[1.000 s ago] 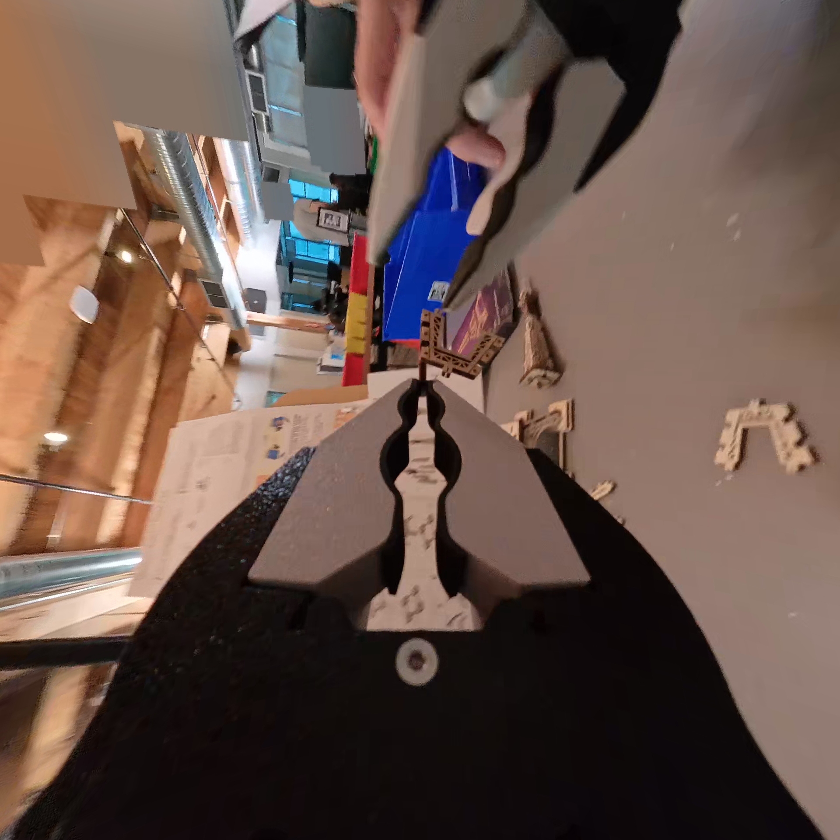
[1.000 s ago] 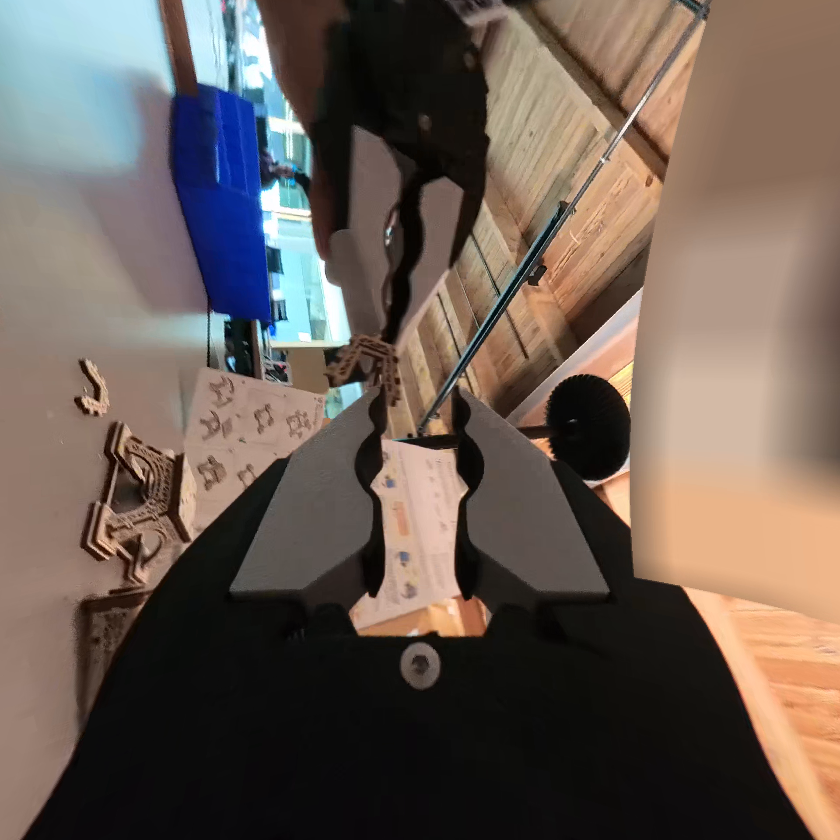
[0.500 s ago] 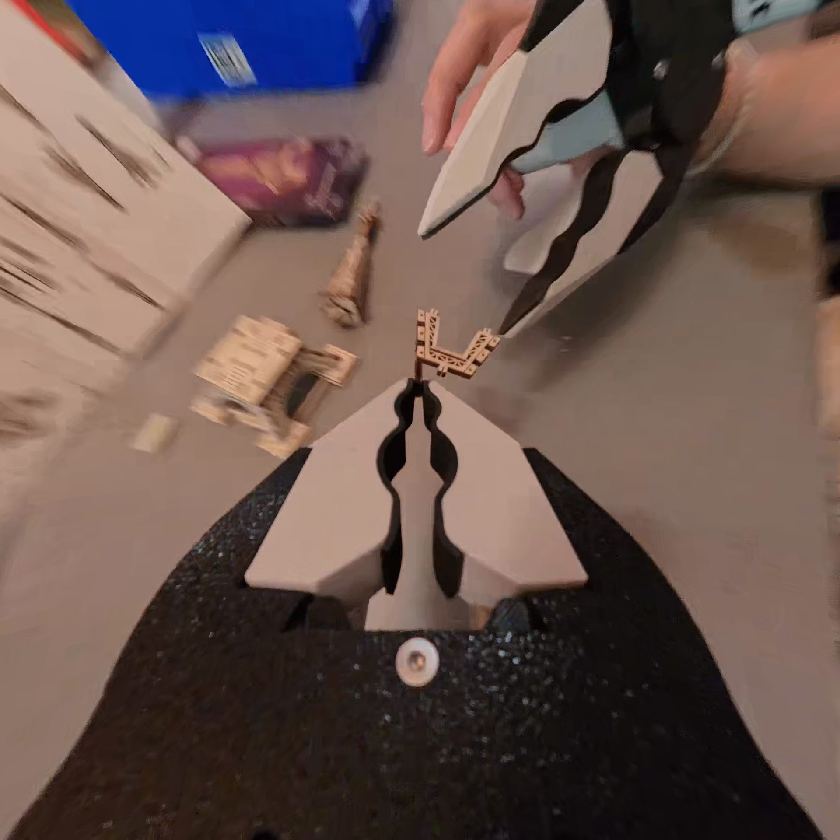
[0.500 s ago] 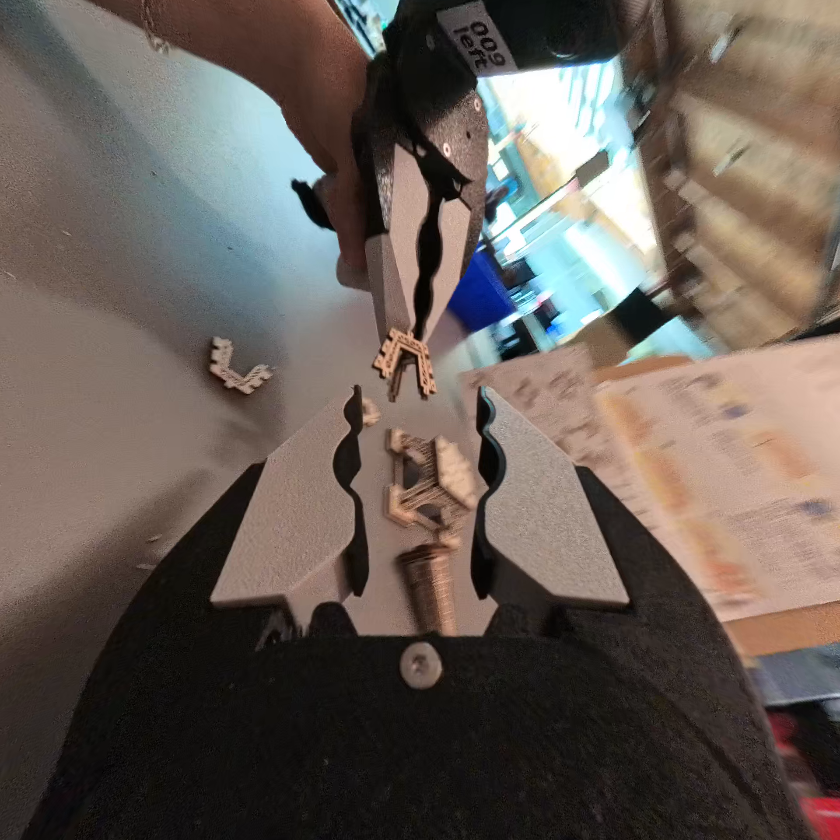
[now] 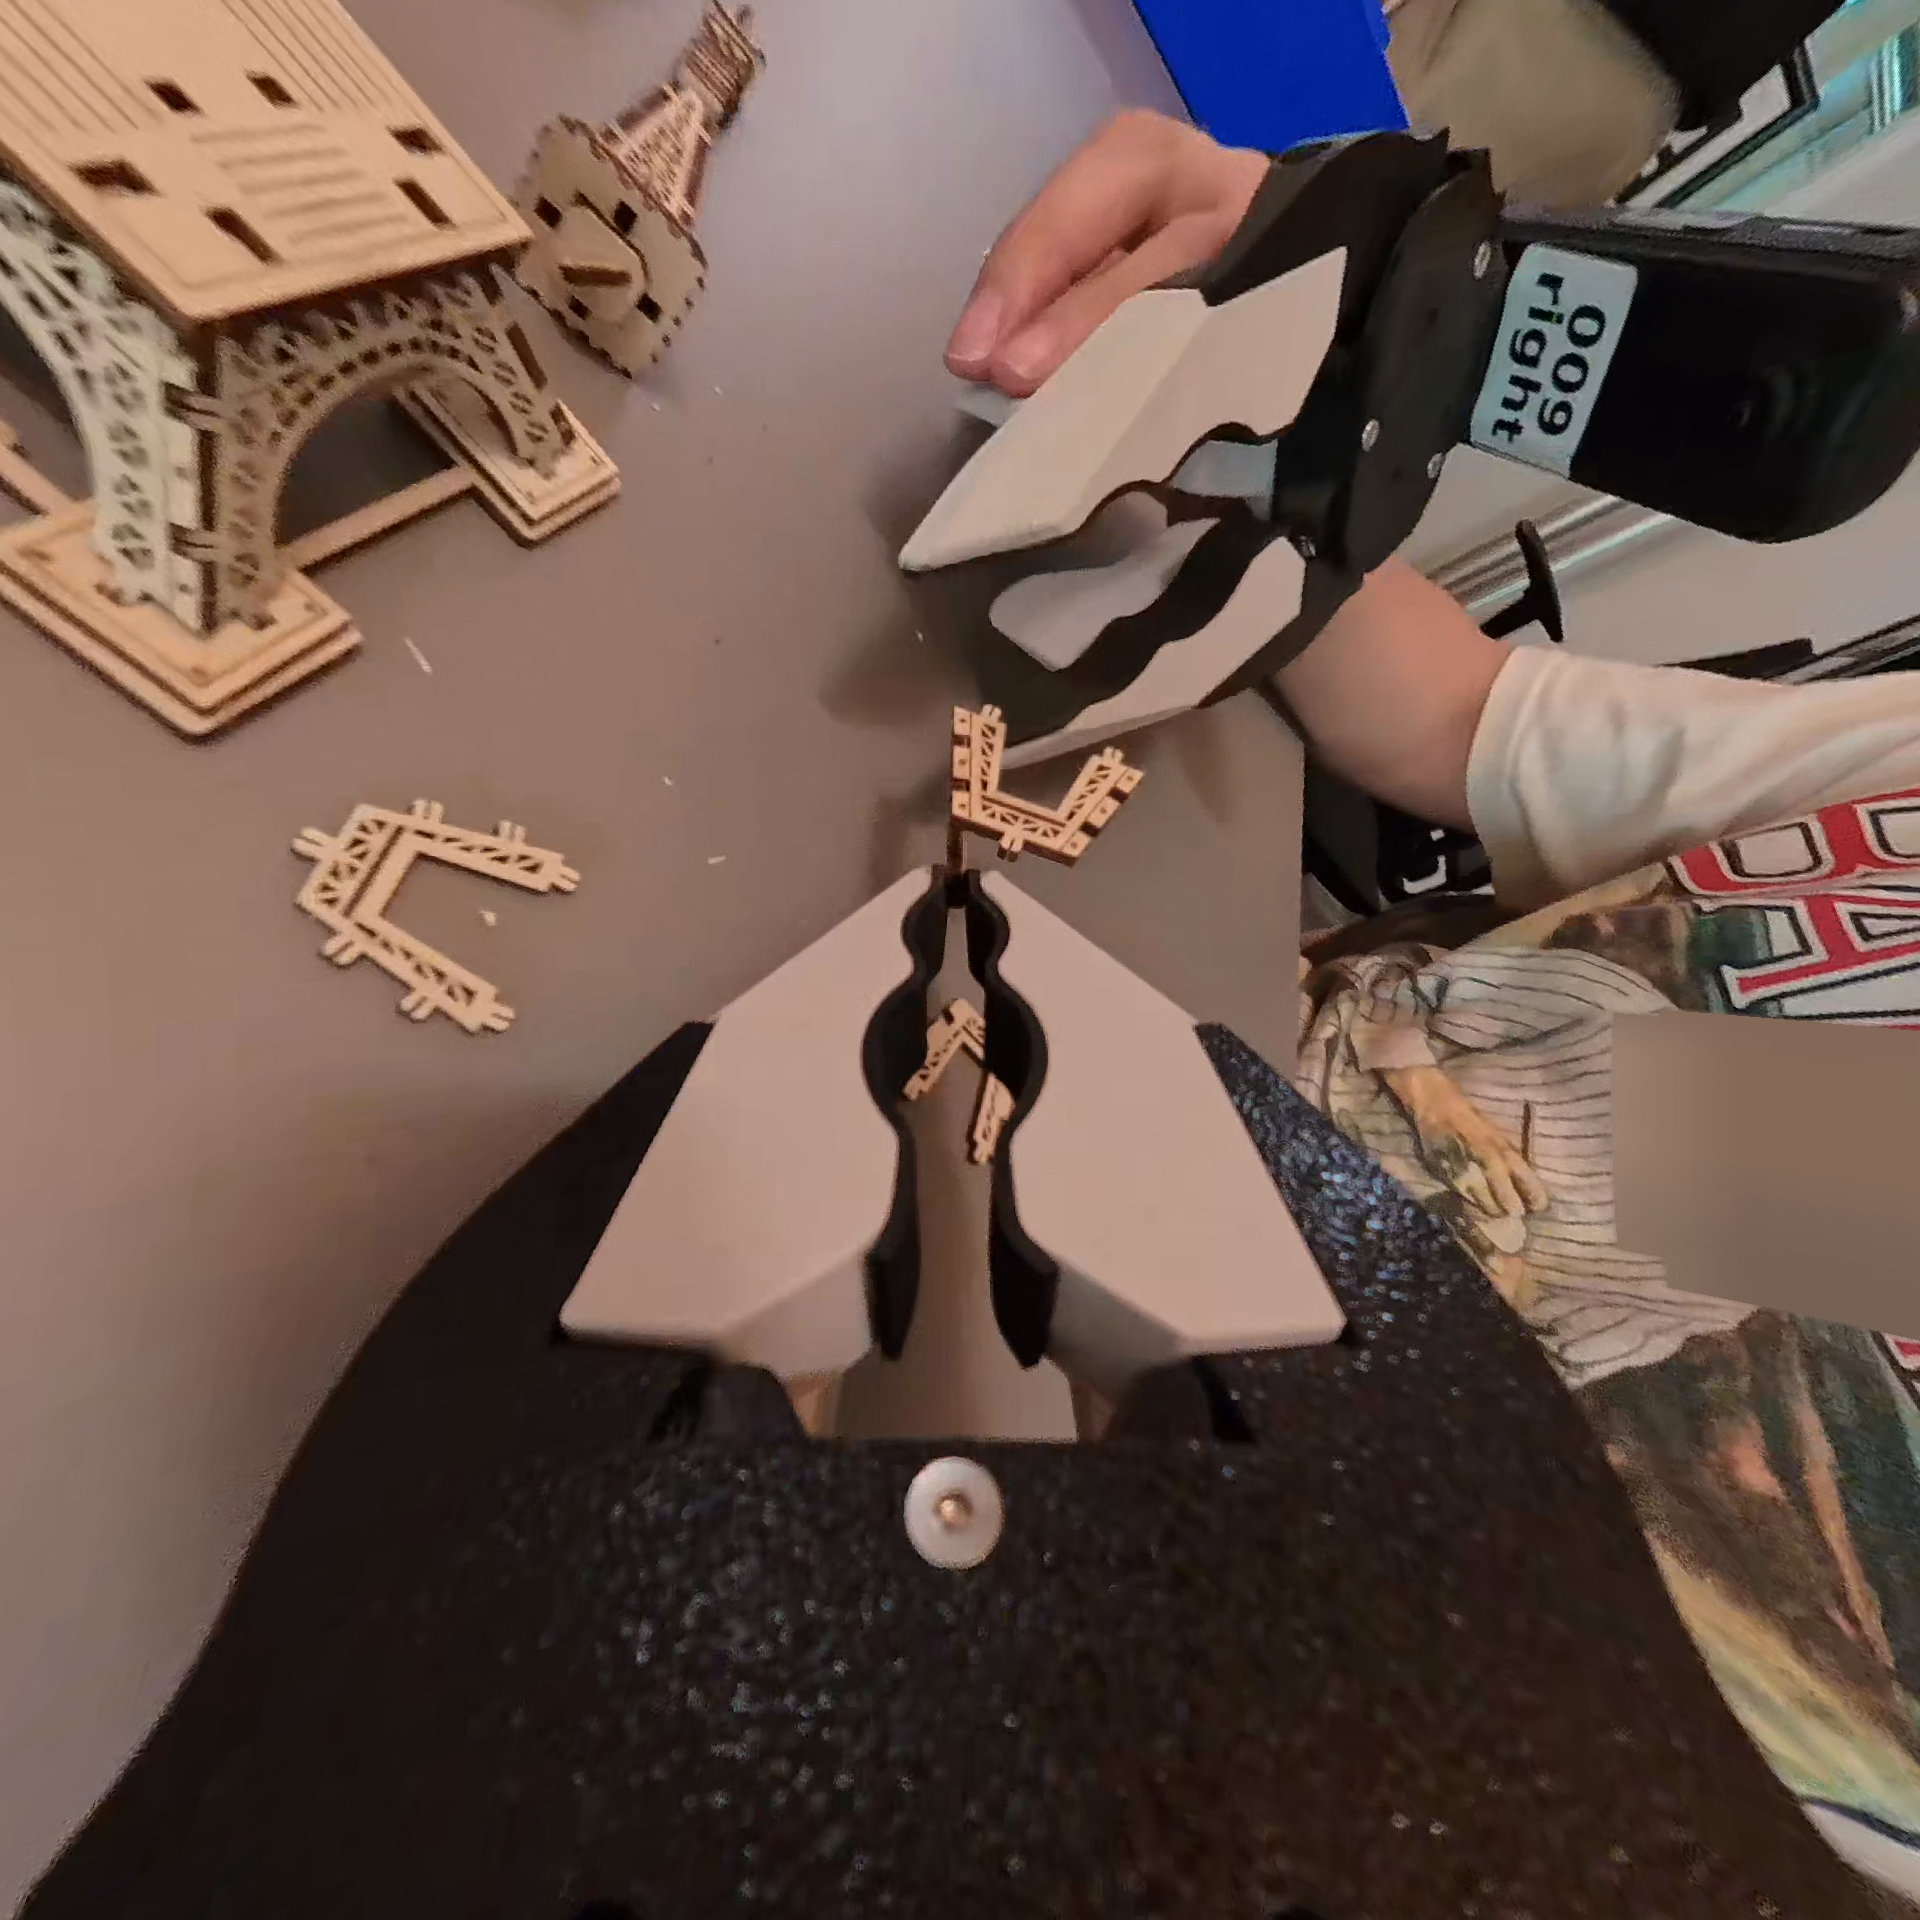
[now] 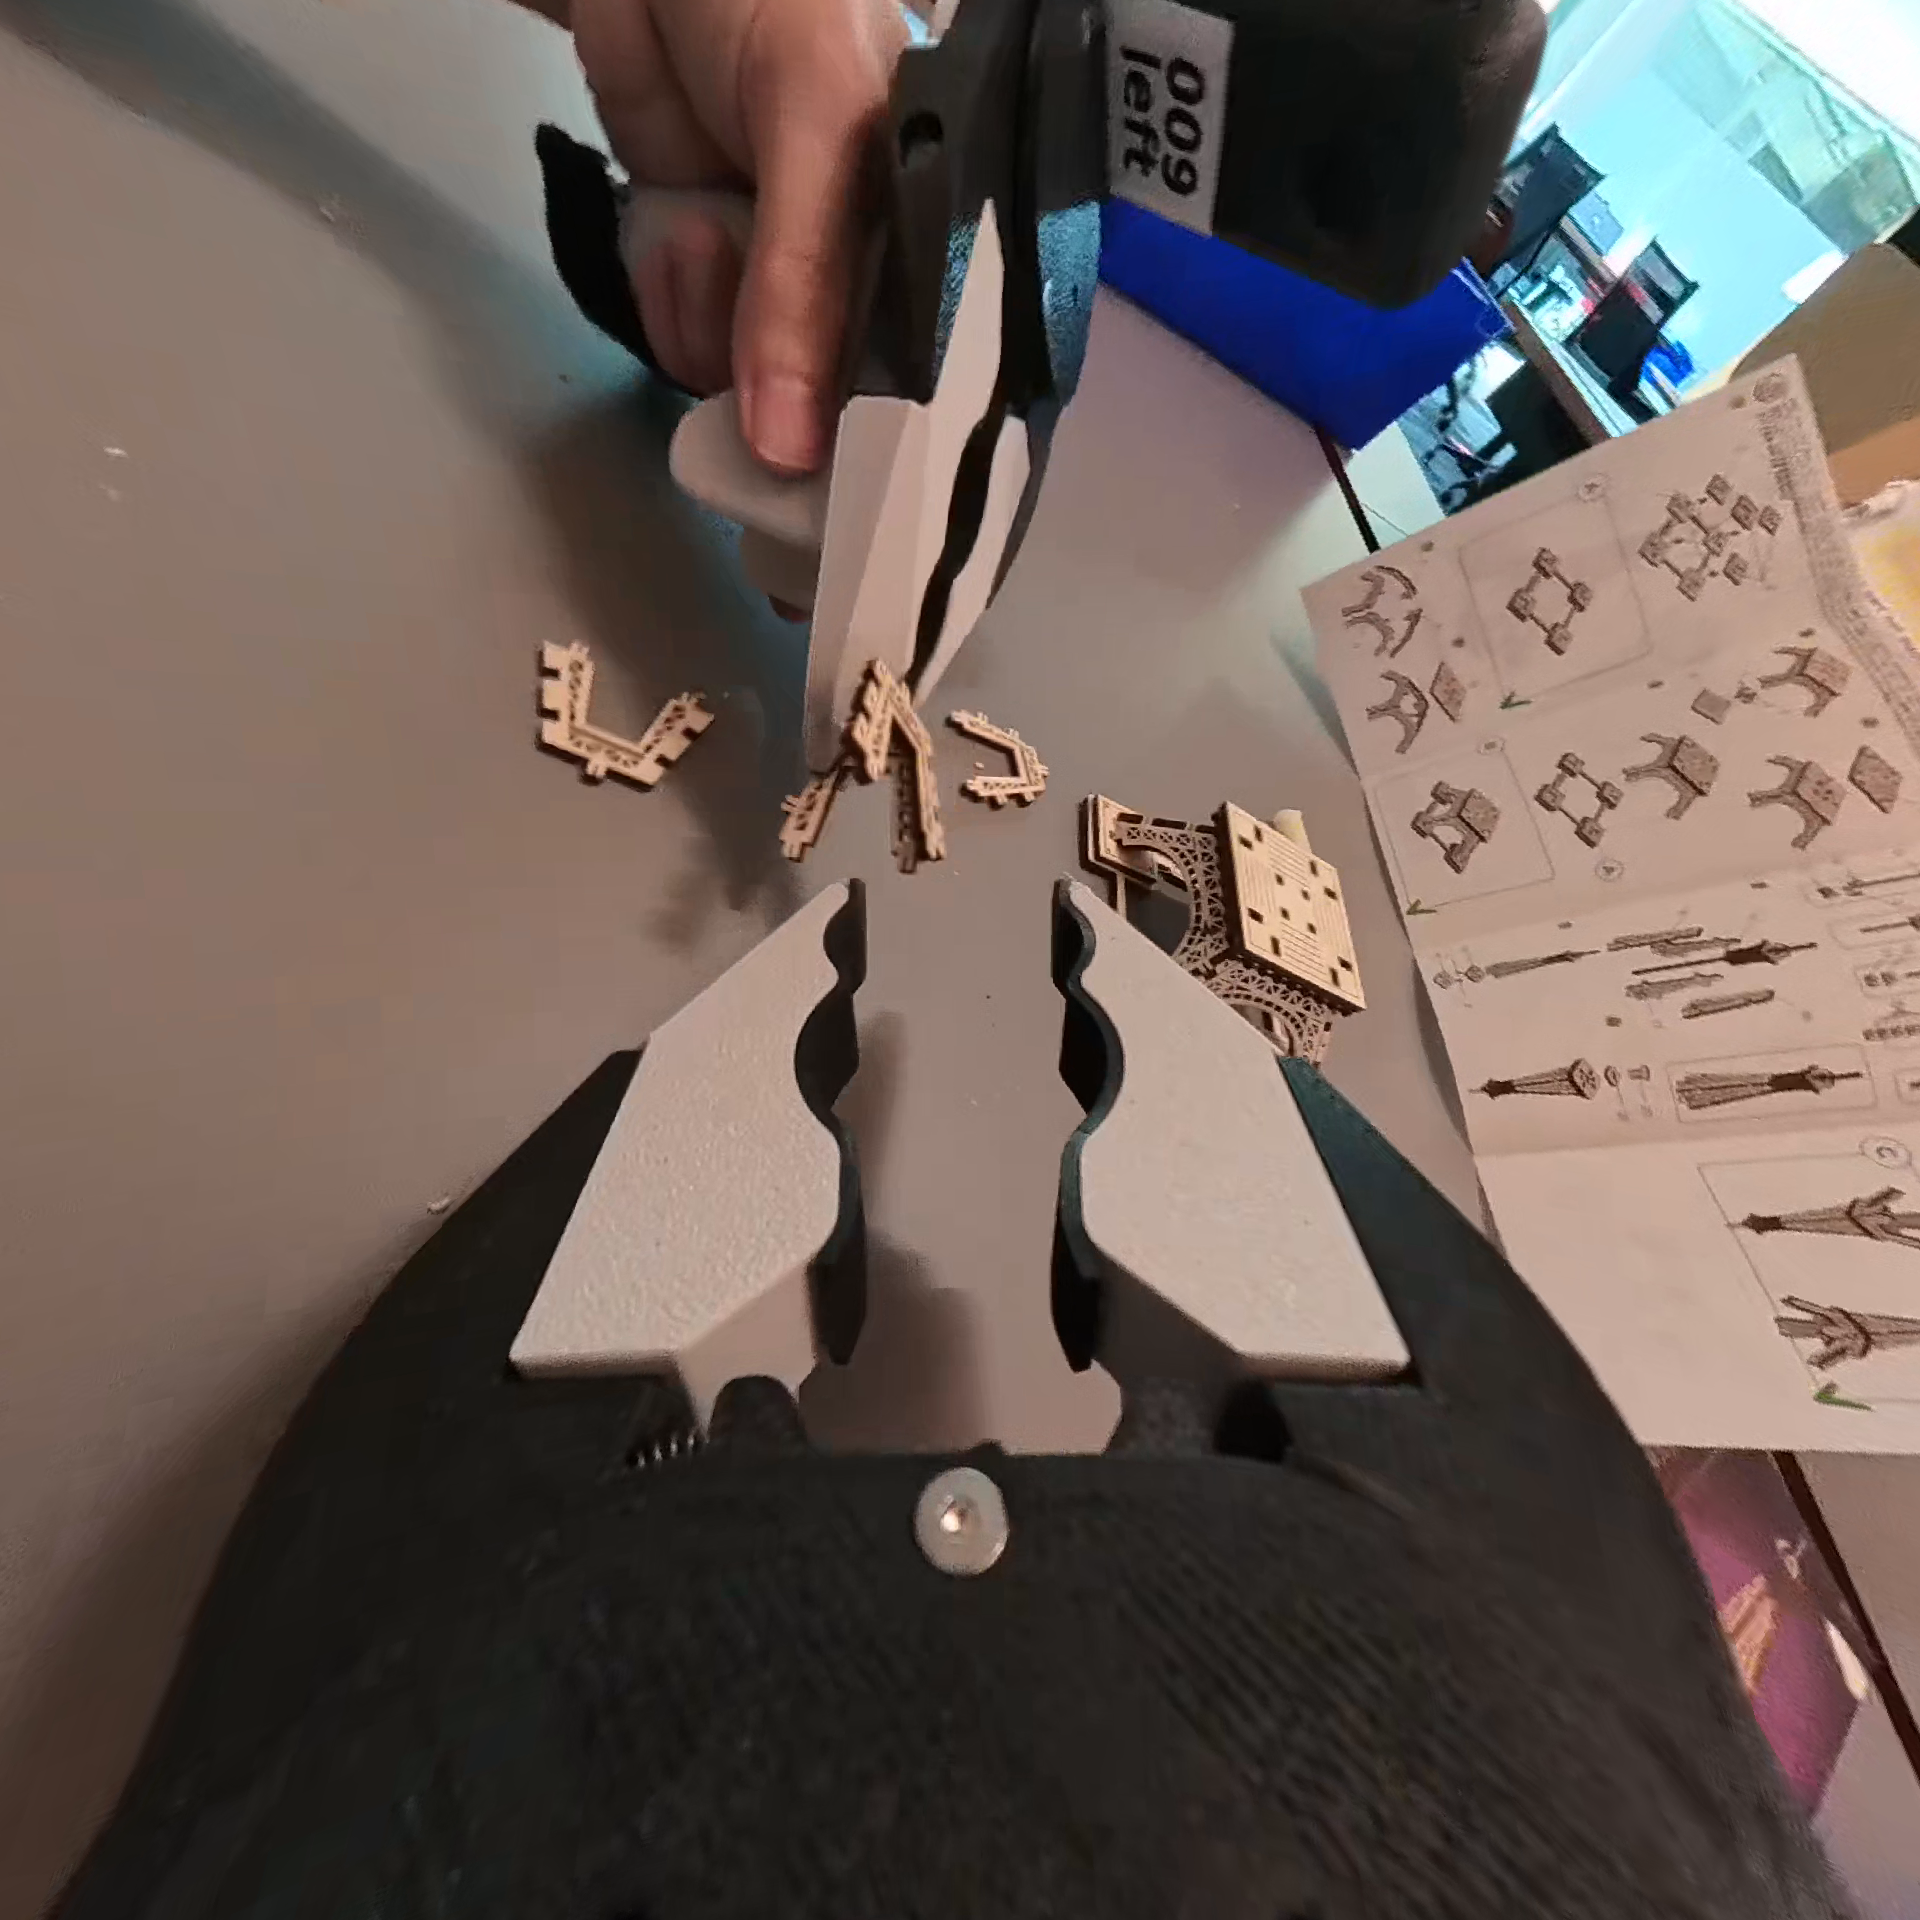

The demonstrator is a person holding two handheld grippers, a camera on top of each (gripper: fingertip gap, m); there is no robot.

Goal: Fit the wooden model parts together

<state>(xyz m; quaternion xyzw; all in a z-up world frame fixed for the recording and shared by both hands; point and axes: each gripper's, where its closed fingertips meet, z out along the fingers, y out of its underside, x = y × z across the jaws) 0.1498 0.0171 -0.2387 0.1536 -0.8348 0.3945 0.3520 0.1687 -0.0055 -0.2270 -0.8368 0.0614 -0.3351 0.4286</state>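
Note:
My left gripper (image 5: 956, 878) is shut on a small wooden angle part (image 5: 1023, 805), pinched by its tab at the fingertips and held above the grey table. In the right wrist view the left gripper (image 6: 914, 675) holds that part (image 6: 878, 764) just beyond my right gripper (image 6: 956, 904), which is open and empty. Two more angle parts lie on the table (image 6: 613, 732) (image 6: 1003, 769); the left wrist view shows them too (image 5: 416, 904) (image 5: 961, 1070). The right gripper (image 5: 1049, 613) shows open, just right of the held part.
The wooden tower base (image 5: 229, 343) (image 6: 1247, 914) stands at the left, with the tower spire (image 5: 634, 197) lying behind it. A printed instruction sheet (image 6: 1610, 935) lies at the right, a blue box (image 6: 1195, 270) behind. A person's hands and sleeve (image 5: 1662, 748) are close. My two grippers' fingertips are within a few centimetres of each other.
Both views have swung from the room down onto the table. My left gripper has kept hold of the angle part. My right gripper stays open, now facing the held part from close by.

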